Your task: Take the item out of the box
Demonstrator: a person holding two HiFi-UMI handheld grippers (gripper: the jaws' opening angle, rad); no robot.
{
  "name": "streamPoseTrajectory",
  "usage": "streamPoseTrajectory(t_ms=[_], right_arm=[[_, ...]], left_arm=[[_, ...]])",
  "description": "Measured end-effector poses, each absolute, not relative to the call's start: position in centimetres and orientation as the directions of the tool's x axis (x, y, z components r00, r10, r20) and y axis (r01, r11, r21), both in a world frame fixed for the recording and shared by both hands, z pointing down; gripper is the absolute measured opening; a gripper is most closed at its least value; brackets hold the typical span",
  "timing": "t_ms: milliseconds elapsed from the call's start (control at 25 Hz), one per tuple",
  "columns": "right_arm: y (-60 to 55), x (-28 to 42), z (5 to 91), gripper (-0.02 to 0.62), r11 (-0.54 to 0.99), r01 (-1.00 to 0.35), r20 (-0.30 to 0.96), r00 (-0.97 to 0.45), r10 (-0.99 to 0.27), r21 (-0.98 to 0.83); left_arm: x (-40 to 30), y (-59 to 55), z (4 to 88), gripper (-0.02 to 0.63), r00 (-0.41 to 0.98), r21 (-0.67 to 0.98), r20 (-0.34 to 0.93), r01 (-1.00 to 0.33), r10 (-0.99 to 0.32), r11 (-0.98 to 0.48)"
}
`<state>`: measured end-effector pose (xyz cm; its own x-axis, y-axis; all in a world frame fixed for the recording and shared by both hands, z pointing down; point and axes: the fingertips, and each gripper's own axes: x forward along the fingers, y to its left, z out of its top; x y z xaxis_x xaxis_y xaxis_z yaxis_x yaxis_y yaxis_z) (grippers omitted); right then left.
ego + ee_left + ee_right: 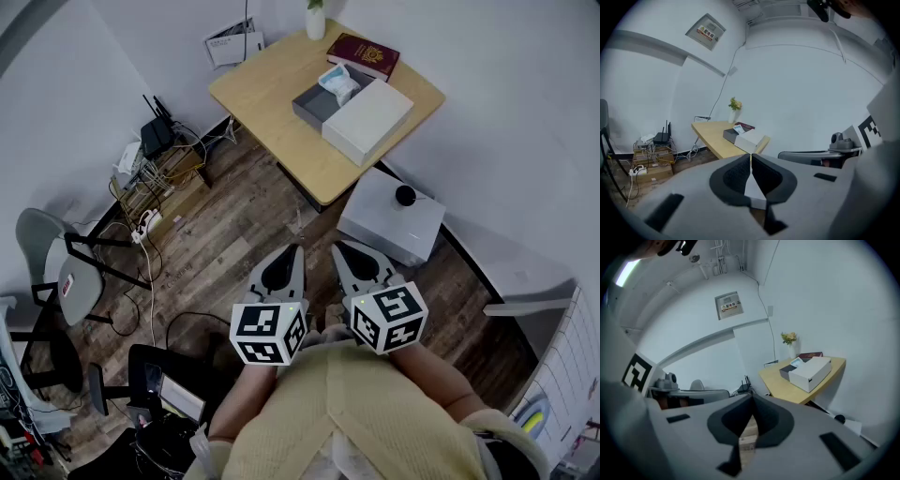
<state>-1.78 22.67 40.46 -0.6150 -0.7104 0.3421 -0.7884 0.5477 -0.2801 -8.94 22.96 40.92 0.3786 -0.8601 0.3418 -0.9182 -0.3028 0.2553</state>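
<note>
On the wooden table at the top of the head view, an open grey box holds a pale blue-white packet. The white lid lies beside the box, over its right part. My left gripper and right gripper are side by side close to my body, over the wooden floor and well short of the table. Both are shut with nothing between the jaws. The left gripper view shows its tips touching, with the box far ahead. In the right gripper view the tips meet below the lid.
A dark red booklet and a white vase stand at the table's far side. A white cabinet sits on the floor by the table's near corner. A wire rack with a router and a grey chair are at left.
</note>
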Motion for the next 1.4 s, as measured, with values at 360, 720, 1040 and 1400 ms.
streamPoseTrajectory(t_ms=[360,720,1040,1400], right_arm=[[22.2,-1.0,40.6,0.029,0.551,-0.771,0.324,-0.635,-0.701,-0.319],[20.4,0.4,40.9,0.031,0.574,-0.753,0.326,-0.658,-0.679,-0.323],[18.5,1.3,41.4,0.031,0.583,-0.743,0.327,-0.669,-0.668,-0.328],[15.6,1.2,42.1,0.031,0.566,-0.754,0.337,-0.656,-0.676,-0.332]], left_arm=[[-7.8,22.3,41.3,0.031,0.386,0.270,0.346,-0.914,-0.856,-0.303],[-5.5,20.0,41.4,0.031,0.397,0.261,0.349,-0.911,-0.849,-0.319],[-4.9,18.1,41.9,0.031,0.382,0.252,0.357,-0.918,-0.852,-0.306],[-5.1,15.1,42.7,0.031,0.402,0.269,0.359,-0.909,-0.842,-0.319]])
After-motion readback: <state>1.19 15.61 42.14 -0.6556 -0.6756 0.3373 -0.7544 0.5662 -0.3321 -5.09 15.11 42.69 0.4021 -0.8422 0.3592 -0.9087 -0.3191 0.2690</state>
